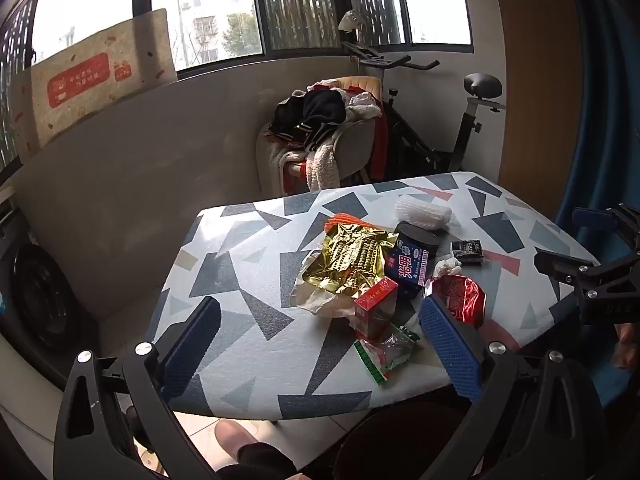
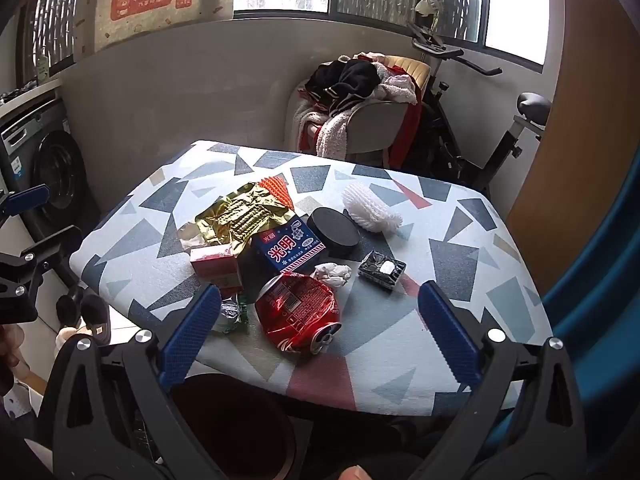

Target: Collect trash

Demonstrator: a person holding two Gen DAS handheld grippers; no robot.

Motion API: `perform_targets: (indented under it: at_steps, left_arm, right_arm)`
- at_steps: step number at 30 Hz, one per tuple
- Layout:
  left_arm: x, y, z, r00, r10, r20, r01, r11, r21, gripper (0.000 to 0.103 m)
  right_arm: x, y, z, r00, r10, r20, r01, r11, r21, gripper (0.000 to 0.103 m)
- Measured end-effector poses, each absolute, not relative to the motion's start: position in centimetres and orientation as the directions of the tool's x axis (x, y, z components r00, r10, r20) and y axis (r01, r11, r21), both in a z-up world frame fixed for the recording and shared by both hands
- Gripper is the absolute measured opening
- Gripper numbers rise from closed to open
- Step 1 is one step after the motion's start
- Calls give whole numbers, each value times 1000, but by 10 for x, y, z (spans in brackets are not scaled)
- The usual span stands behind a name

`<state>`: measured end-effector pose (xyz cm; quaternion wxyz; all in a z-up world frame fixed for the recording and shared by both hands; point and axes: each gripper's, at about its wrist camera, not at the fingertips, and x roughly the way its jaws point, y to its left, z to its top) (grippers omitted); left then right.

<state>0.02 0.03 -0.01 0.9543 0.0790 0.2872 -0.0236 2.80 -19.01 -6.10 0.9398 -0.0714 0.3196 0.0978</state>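
A heap of trash lies on the patterned table (image 1: 240,312): gold foil wrapper (image 1: 348,264), blue carton (image 1: 408,266), small red box (image 1: 376,304), crushed red can (image 2: 298,316), green-edged clear wrapper (image 1: 386,354), white foam net (image 2: 370,208), black lid (image 2: 334,226), black packet (image 2: 382,270) and a crumpled tissue (image 2: 332,274). My left gripper (image 1: 320,344) hangs open over the table's near edge, left of the heap. My right gripper (image 2: 320,332) is open too, its fingers either side of the can and above it. A dark round bin (image 2: 232,420) stands under the near edge.
Behind the table stand a chair piled with clothes (image 2: 360,92) and an exercise bike (image 2: 472,128). A washing machine (image 2: 48,176) is at the left, with a cardboard box (image 2: 152,8) on the sill. Shoes (image 2: 92,312) lie on the floor, and a blue curved surface (image 2: 600,280) rises at the right.
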Motion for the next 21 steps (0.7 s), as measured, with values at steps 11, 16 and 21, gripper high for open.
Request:
perform_targets:
  at_steps: [11,16,21]
  left_arm:
    - [0,0,0,833,3,-553,91,985,143,98]
    - [0,-1,0,834,0,-552,94,986,141,98]
    - [0,-3,-2,832,-2,-555,95,986,139,98]
  right_arm:
    - [28,-190,-63,776,139,-616,-230,971,-70,97]
    - [26,-191,-62,773,137,-619,-227,971,-69,97]
    - [27,-193,-62,772,135,-621,-225,972,-69,97]
